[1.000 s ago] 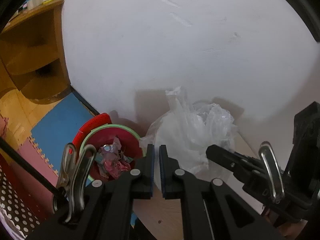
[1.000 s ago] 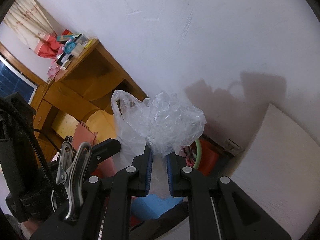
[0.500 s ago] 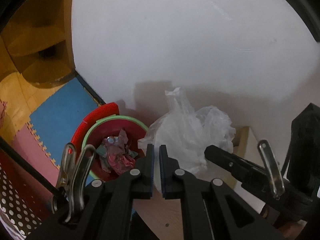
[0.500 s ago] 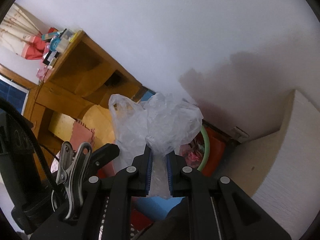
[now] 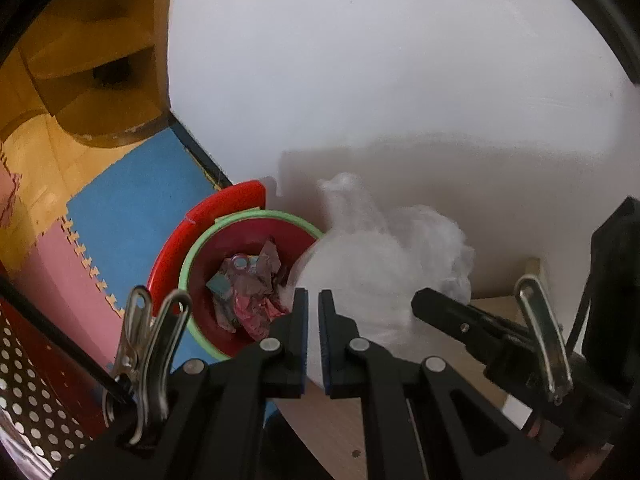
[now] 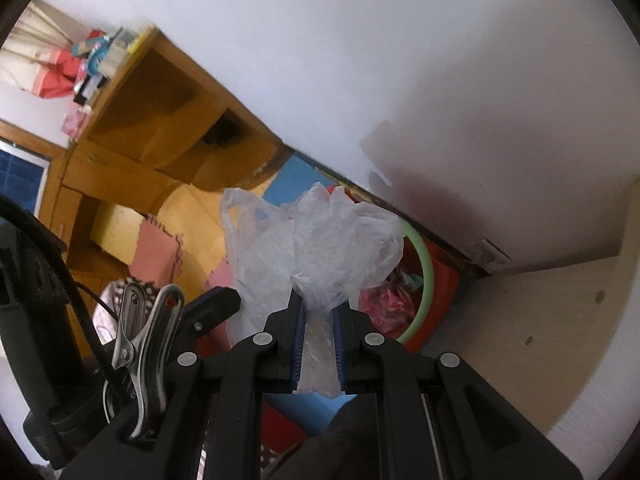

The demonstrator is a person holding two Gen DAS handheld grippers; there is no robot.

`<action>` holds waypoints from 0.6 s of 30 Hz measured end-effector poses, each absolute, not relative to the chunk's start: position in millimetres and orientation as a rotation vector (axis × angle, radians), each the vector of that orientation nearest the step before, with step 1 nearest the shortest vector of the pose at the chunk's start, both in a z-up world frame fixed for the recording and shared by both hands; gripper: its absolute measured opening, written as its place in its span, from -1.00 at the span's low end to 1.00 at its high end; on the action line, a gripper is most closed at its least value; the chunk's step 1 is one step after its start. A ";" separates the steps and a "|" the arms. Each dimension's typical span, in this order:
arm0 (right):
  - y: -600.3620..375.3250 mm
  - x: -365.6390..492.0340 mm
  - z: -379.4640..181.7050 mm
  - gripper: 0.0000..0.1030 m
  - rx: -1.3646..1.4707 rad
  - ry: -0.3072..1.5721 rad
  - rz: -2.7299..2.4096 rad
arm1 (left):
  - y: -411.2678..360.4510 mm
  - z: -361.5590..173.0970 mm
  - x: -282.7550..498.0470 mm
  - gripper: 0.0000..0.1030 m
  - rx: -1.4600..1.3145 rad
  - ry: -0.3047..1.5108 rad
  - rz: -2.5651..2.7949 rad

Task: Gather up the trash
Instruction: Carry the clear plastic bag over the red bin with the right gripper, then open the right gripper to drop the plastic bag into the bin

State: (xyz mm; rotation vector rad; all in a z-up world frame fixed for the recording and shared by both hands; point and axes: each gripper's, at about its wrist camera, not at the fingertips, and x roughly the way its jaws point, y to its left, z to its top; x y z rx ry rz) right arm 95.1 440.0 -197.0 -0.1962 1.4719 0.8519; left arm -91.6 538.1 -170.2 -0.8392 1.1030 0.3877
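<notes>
The clear plastic bag (image 6: 320, 248) stands bunched with its long axis running up from the right gripper (image 6: 318, 344), its loose mouth and one handle loop fanning away from the fingers, toward the wall. The right gripper's jaws are nearly closed and pinch the gathered neck of the bag between their blue pads. The left gripper (image 5: 313, 332) is closed to a thin slit; the bag's blurred white film (image 5: 372, 256) lies right behind its tips, and whether any is nipped between them cannot be told. Just beside the bag, on the blue and pink foam mat (image 5: 120, 216), sits a red bin (image 5: 224, 276) with a green rim, holding crumpled wrappers (image 5: 252, 288). A pale wooden tabletop (image 6: 560, 340) edges in beneath, and a wooden shelf unit (image 6: 152, 120) stands against the white wall (image 5: 380, 60).
</notes>
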 end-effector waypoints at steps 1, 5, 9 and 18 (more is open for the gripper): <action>443.9 93.8 -200.5 -0.74 -0.208 1.478 0.856 | 538.5 -173.3 -92.1 -0.91 -0.843 1.110 0.392; 467.3 83.8 -216.7 -0.74 -0.306 1.490 0.893 | 542.5 -195.3 -90.5 -0.96 -0.858 1.128 0.399; 485.2 78.4 -240.1 -0.93 -0.361 1.514 0.930 | 551.8 -222.9 -91.5 -0.97 -0.900 1.144 0.426; 514.4 84.3 -305.6 -0.97 -0.444 1.591 0.956 | 569.5 -279.1 -91.7 -0.97 -0.958 1.178 0.477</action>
